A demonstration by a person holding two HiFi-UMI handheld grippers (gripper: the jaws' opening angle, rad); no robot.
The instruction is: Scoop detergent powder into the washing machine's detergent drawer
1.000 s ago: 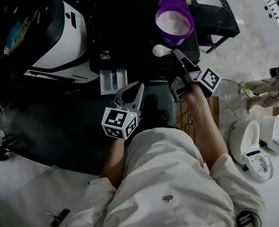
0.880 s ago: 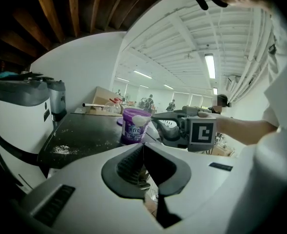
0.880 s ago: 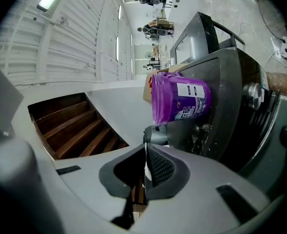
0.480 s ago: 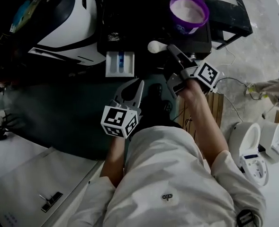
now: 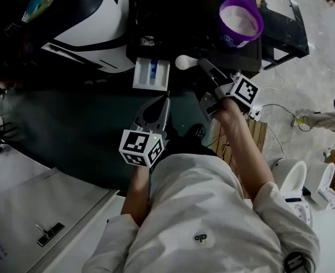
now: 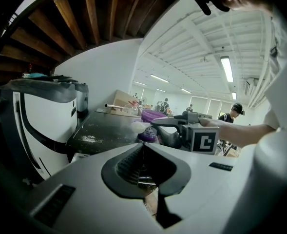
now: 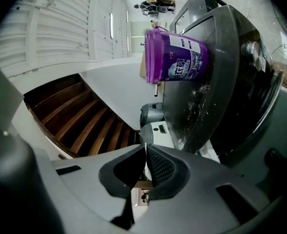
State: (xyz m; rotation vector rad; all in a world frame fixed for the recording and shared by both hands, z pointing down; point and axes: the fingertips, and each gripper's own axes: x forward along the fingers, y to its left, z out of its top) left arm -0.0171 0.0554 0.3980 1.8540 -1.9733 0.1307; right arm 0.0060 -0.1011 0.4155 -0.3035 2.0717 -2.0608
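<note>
A purple detergent tub (image 5: 240,20) with white powder in it stands on the dark washing machine top (image 5: 190,16). The white detergent drawer (image 5: 151,74) is pulled out, with a blue insert inside. My right gripper (image 5: 203,63) is shut on the handle of a white scoop (image 5: 184,62), whose bowl hangs just right of the drawer. In the right gripper view the jaws (image 7: 144,147) pinch the thin white handle and the tub (image 7: 175,55) lies ahead. My left gripper (image 5: 162,102) is shut and empty, below the drawer. The left gripper view shows the scoop (image 6: 140,126) and the right gripper (image 6: 155,123).
A white and black machine (image 5: 87,21) stands left of the drawer. White toilet-like fixtures (image 5: 292,178) and a wooden pallet (image 5: 258,132) are on the floor to the right. A black stand (image 5: 281,21) is beside the tub.
My right gripper has carried the scoop away from the tub and leftward, closer to the drawer. The left gripper has stayed put. The head view has shifted.
</note>
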